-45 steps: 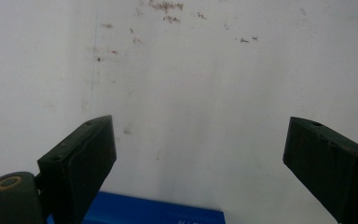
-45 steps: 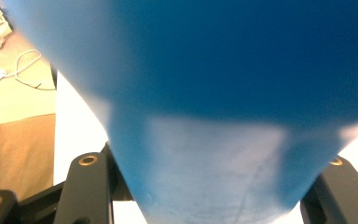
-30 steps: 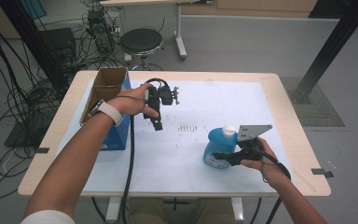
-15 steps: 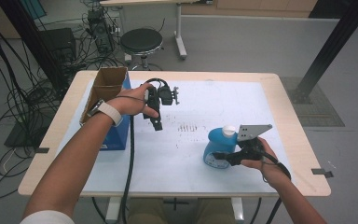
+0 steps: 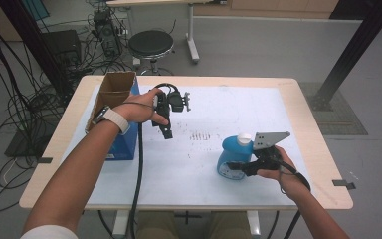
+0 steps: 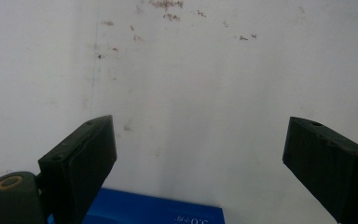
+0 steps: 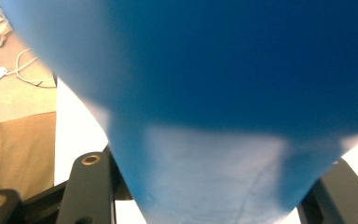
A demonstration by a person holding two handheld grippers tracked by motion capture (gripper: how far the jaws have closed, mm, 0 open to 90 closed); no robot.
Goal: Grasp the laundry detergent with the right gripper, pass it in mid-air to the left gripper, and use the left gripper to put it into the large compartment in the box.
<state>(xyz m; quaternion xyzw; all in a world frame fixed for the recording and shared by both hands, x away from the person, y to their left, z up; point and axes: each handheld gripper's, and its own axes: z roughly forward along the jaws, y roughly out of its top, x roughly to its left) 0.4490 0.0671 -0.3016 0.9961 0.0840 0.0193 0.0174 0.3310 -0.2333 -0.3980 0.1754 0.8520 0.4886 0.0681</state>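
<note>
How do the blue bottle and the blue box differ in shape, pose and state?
1. The bottle is rounded with a white cap; the box is straight-sided with its brown flaps open.
2. The bottle stands near the table's right front; the box stands at the left edge.
3. The bottle is clamped in the right gripper; the box is untouched, with the left gripper open beside it.
Both are blue and upright.

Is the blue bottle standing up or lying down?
Standing up: the blue bottle rests on the table, white cap on top.
</note>
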